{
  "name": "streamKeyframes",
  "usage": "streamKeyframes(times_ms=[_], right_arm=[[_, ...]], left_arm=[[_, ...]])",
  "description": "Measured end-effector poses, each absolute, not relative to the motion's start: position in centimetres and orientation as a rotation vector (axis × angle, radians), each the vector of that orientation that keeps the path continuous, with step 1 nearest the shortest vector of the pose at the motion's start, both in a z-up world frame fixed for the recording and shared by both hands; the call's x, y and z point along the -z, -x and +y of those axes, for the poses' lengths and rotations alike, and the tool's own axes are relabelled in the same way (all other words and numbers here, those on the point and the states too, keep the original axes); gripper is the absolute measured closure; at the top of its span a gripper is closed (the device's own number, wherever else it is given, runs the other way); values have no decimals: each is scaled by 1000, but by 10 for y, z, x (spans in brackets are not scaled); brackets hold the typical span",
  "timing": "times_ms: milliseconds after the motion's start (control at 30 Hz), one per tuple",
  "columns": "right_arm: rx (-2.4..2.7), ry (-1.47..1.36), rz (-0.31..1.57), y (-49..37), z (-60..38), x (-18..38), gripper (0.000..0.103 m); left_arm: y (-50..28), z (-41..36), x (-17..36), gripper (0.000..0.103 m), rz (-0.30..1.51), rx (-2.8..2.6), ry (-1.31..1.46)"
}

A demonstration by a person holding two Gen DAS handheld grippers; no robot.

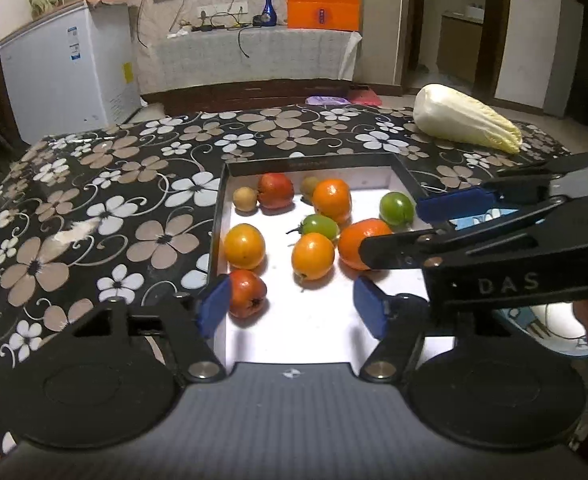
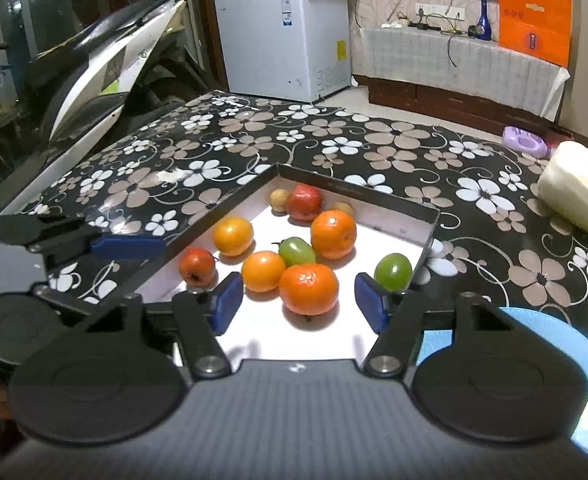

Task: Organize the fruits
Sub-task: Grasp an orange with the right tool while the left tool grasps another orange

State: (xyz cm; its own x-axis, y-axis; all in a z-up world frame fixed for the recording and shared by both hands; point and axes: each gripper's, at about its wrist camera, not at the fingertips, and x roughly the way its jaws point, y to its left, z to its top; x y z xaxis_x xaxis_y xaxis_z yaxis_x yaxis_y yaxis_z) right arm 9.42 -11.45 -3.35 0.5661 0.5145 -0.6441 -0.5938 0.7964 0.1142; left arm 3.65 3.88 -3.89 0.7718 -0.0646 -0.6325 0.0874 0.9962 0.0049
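Note:
A black-rimmed tray (image 1: 310,162) (image 2: 354,190) with a white floor holds several orange, red and green fruits. My left gripper (image 1: 291,308) is open over the tray's near left corner. A red fruit (image 1: 245,294) lies just inside its left pad (image 1: 213,306), and the right pad is clear of any fruit. My right gripper (image 2: 298,304) is open around a large orange fruit (image 2: 309,288), with a gap on each side. A green fruit (image 2: 392,271) sits just beyond its right pad (image 2: 370,304). In the left wrist view the right gripper (image 1: 398,226) reaches in from the right.
A Chinese cabbage (image 1: 466,122) (image 2: 582,196) lies on the flowered tablecloth at the far right. A blue plate (image 2: 534,328) sits right of the tray, under the right gripper. A white freezer (image 1: 65,72) and a parked scooter (image 2: 105,64) stand beyond the table's left edge.

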Motion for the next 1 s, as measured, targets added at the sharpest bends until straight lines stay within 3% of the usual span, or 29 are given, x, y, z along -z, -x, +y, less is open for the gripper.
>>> streamKeyframes(times_ms=[300, 433, 633, 1000], right_arm=[[-657, 133, 771, -105, -109, 42, 42], [-626, 161, 798, -112, -104, 49, 44], [-634, 187, 824, -117, -95, 55, 59], [-644, 170, 794, -115, -98, 41, 61]], left_arm=[[-38, 41, 41, 50, 696, 142, -49], [-40, 38, 43, 51, 690, 168, -75], [-47, 39, 47, 51, 713, 161, -66], [-58, 40, 45, 52, 761, 164, -11]])
